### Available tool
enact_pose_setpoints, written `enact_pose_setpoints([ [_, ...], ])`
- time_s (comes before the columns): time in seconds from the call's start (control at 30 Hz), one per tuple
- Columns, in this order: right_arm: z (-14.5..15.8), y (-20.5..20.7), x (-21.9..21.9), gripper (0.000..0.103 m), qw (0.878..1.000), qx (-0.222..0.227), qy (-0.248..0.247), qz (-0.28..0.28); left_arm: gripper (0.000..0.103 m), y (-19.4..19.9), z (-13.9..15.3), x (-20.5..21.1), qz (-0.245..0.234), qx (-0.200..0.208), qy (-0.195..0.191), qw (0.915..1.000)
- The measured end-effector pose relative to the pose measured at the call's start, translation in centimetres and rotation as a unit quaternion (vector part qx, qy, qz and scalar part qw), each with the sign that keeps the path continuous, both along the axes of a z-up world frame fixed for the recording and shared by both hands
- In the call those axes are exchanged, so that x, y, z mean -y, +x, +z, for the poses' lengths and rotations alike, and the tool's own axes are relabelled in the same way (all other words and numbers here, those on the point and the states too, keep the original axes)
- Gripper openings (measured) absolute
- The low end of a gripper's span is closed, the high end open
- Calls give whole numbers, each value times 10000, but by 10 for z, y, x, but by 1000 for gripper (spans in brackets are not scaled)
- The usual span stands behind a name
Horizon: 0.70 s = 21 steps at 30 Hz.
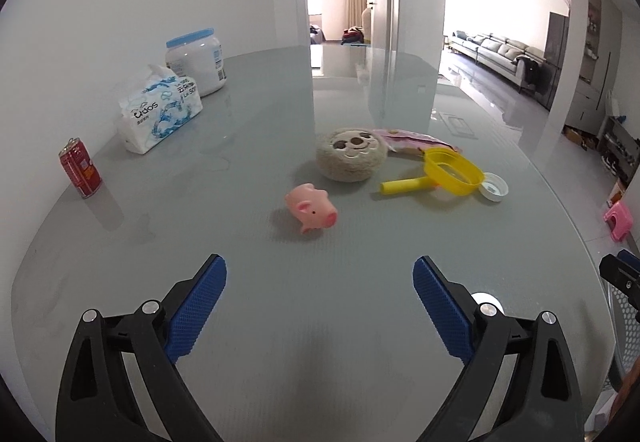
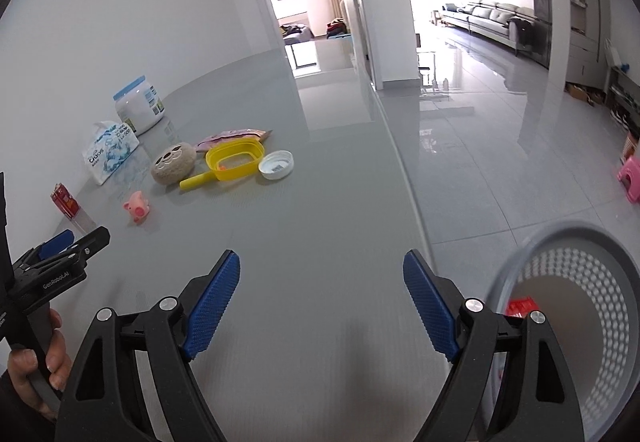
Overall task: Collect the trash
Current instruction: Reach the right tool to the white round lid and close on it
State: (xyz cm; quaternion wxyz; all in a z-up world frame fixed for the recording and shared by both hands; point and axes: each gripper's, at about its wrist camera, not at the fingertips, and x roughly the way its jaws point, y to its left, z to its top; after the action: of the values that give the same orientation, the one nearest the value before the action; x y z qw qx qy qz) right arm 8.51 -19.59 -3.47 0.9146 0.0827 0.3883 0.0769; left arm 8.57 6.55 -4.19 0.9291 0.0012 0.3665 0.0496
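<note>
A red can (image 1: pixel 80 173) stands at the table's left edge. A pink wrapper (image 1: pixel 412 140) and a white lid (image 1: pixel 494 188) lie further back, around a yellow scoop (image 1: pixel 448 170). My left gripper (image 1: pixel 319 264) hovers open and empty over the grey table (image 1: pixel 240 242), short of a pink pig toy (image 1: pixel 312 208). My right gripper (image 2: pixel 322 258) is open and empty too, near the table's right edge. Beside it, on the floor, stands a grey perforated bin (image 2: pixel 580 322) with something red (image 2: pixel 520 308) inside.
A round plush face (image 1: pixel 352 154), a tissue pack (image 1: pixel 160 114) and a white jar with a blue lid (image 1: pixel 198 60) stand on the table near the wall. A hand (image 2: pixel 36 362) holds the left gripper's handle. A pink stool (image 2: pixel 630 176) stands on the floor.
</note>
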Motion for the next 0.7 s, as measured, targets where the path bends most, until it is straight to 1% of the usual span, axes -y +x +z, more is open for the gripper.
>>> enact_pose_setpoints([
  [0.1,-3,23,-6,80,9999,-93,8,117,93,15,-2,-11,101,-48,-14,9999],
  [0.33,-12,73,-23,80,9988,-298,-142,364,93,38,-2,-17,173,-63,3,9998],
  [0.57,-30,112,-40,80,9967,-511,-330,544,93,45,-11,-20,190,-221,-42,9996],
  [0.7,-36,127,-48,80,9952,-607,-503,583,93,46,-14,-24,211,-262,-115,9994],
])
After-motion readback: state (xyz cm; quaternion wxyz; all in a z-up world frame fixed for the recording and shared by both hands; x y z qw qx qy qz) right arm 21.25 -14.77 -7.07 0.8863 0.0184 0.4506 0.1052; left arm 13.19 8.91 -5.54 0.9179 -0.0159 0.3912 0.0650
